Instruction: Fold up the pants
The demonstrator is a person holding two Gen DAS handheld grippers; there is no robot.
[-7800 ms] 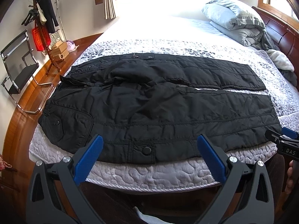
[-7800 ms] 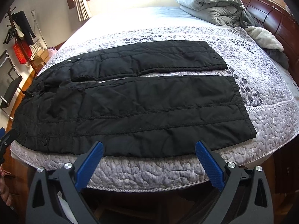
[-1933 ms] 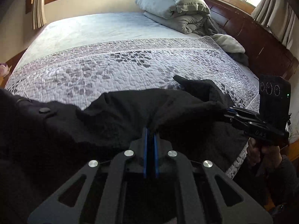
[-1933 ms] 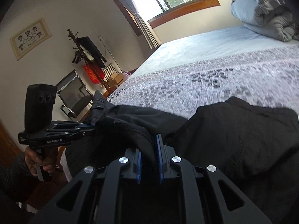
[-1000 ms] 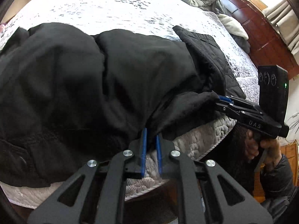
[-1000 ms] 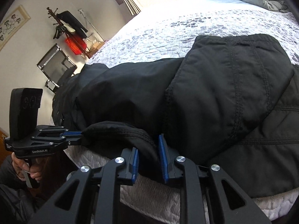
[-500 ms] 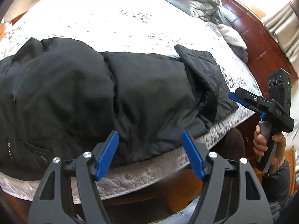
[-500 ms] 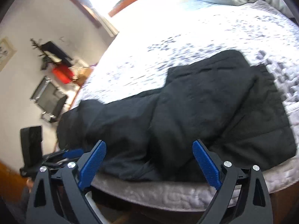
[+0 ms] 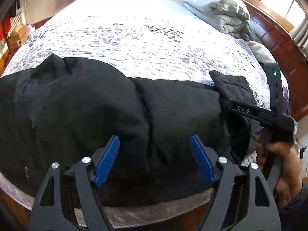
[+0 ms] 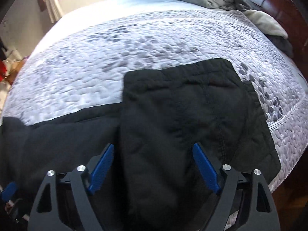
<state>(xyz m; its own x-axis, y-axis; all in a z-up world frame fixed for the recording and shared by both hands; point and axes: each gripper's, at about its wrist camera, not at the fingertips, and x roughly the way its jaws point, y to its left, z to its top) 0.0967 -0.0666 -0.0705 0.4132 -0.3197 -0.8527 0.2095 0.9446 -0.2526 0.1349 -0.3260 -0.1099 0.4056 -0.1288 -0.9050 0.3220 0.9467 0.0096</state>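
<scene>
The black padded pants (image 9: 115, 115) lie along the near edge of the bed, one leg folded over the other. They also show in the right wrist view (image 10: 182, 125), where the leg ends are stacked unevenly. My left gripper (image 9: 154, 159) is open and empty just above the pants' middle near the bed edge. My right gripper (image 10: 154, 165) is open and empty over the leg end. The right gripper's body (image 9: 256, 113) shows at the right of the left wrist view, held by a hand.
The bed has a grey-patterned white quilt (image 9: 144, 44). Folded grey bedding (image 9: 217, 5) lies at the head by the wooden headboard (image 9: 273, 38). The bed's near edge (image 9: 154, 209) runs below the pants. A window curtain (image 10: 50, 2) hangs at the far left.
Both grippers, shut on the far leg's edge a second ago, have let go and stand open. The folded pants now rest on the bed. Both grippers have moved in close over the fabric.
</scene>
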